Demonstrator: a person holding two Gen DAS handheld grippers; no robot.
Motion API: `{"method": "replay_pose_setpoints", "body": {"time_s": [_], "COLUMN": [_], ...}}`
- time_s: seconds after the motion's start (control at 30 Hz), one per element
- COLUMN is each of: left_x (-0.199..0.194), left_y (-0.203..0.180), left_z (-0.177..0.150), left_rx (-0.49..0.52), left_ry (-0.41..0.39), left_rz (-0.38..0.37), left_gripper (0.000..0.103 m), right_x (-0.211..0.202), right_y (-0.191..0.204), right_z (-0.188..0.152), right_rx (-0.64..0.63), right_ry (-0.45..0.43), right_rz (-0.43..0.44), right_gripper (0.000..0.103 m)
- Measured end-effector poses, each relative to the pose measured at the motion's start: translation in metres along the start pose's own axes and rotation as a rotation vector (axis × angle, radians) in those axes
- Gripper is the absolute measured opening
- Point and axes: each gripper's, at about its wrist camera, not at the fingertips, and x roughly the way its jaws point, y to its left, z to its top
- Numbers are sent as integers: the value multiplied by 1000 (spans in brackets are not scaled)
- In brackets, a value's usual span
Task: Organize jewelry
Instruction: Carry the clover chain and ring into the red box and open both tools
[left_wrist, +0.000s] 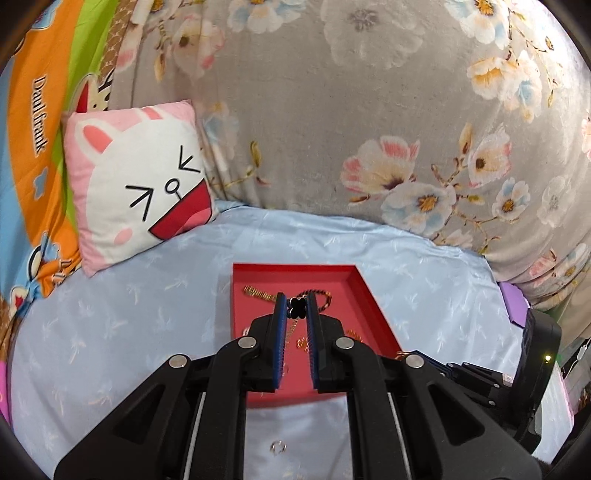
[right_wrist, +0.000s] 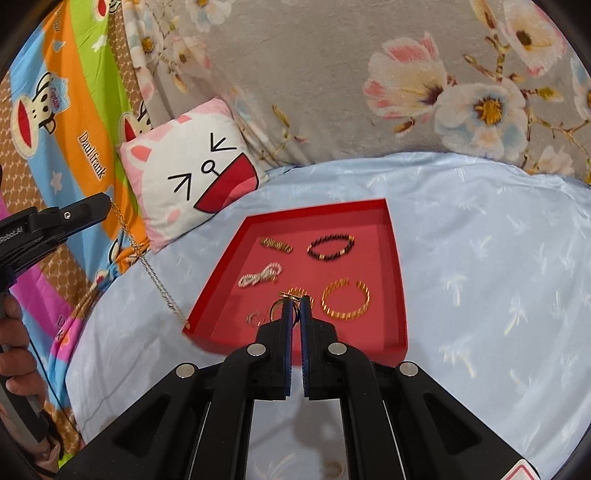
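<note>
Overhead, both my grippers hung above the red tray (right_wrist: 395, 258), which lay on the pale blue sheet (right_wrist: 480, 258) in front of a cartoon-face cushion (right_wrist: 192, 173) and a grey floral blanket (right_wrist: 332, 74).

My left gripper (left_wrist: 296, 308) had its jaws drawn close on a black clover pendant (left_wrist: 296, 307), pinched at the very tips. From the right wrist view, the pendant's thin gold chain (right_wrist: 147, 262) hung from that gripper and trailed down to the tray's near left corner; I could not tell whether its end touched the rim. A small silver ring (left_wrist: 277, 447) lay on the sheet below the left gripper, outside the tray.

My right gripper (right_wrist: 294, 306) was nearly closed, only a slim gap between the blue pads (right_wrist: 287, 332), and held a gold ring (right_wrist: 277, 304) at its tips, low over the tray's near half.

Inside the tray lay a dark beaded bracelet (right_wrist: 330, 246) at the far right, a short gold bracelet (right_wrist: 276, 243) at the far left, a pearly white bracelet (right_wrist: 260, 278) in the middle left, and a gold bangle (right_wrist: 345, 300) near right. Another small gold piece (right_wrist: 255, 317) sat beside the right gripper's tips, too blurred for me to name.
</note>
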Motion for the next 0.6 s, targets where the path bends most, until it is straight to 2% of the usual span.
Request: {"method": "replay_pose_setpoints", "body": {"time_s": [0.2, 0.3, 0.6], "left_x": [54, 95, 177], "left_y": [-6, -11, -14], "left_z": [24, 31, 25], "left_rx": [8, 22, 40], "left_ry": [34, 69, 143], "left_rz": [-19, -11, 4], "left_gripper": [10, 10, 10], "right_x": [50, 79, 144], "right_y": [-19, -29, -46], "right_z": [38, 50, 50], "right_rx": [27, 46, 58], "right_ry": [33, 63, 163], "right_rz": [-7, -9, -36], "right_gripper": [3, 3, 3]}}
